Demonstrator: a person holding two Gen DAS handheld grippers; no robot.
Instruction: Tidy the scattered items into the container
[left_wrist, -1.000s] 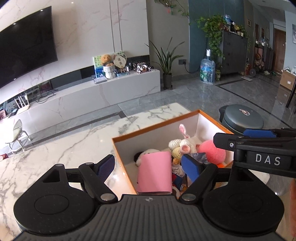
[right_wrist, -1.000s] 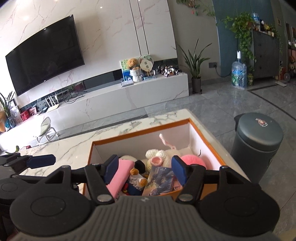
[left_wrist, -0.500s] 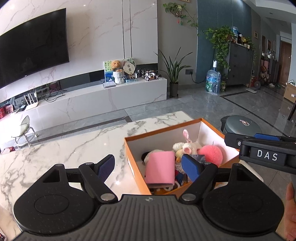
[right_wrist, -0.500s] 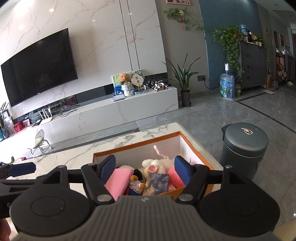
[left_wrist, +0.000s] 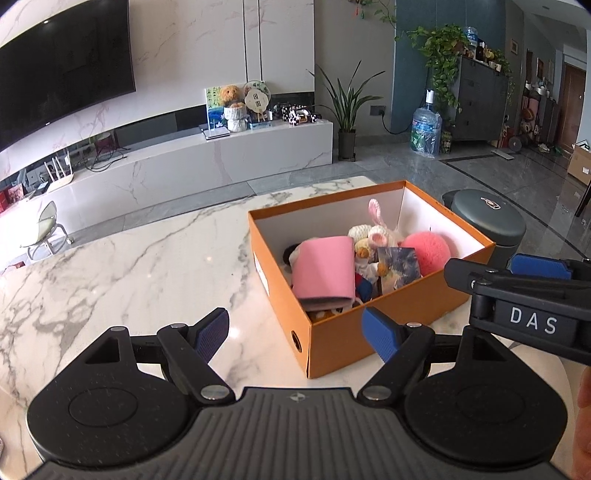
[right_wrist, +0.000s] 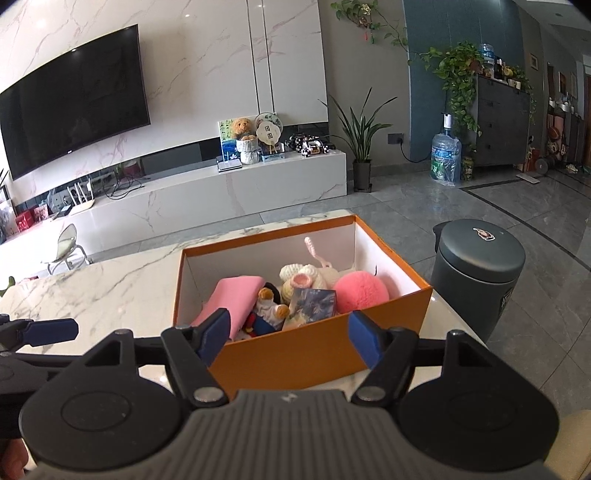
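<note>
An orange box (left_wrist: 325, 204) (right_wrist: 314, 350) stands on the marble table (left_wrist: 129, 266). Inside it lie a pink folded cloth (left_wrist: 325, 269) (right_wrist: 232, 295), a pink fluffy ball (left_wrist: 426, 251) (right_wrist: 360, 290), a crocheted bunny (left_wrist: 373, 232), a dark picture card (left_wrist: 399, 264) (right_wrist: 312, 302) and a small bear figure (right_wrist: 269, 306). My left gripper (left_wrist: 293, 321) is open and empty, just short of the box's near corner. Open and empty too, my right gripper (right_wrist: 289, 325) hovers in front of the box's near wall. Neither touches the box.
A dark grey lidded bin (left_wrist: 487, 221) (right_wrist: 480, 258) stands on the floor right of the table's edge. Bare marble stretches left of the box. A white TV bench (right_wrist: 221, 192) with ornaments runs along the far wall.
Both grippers have drawn back from over the box, so its outer walls now show. The items inside have not moved.
</note>
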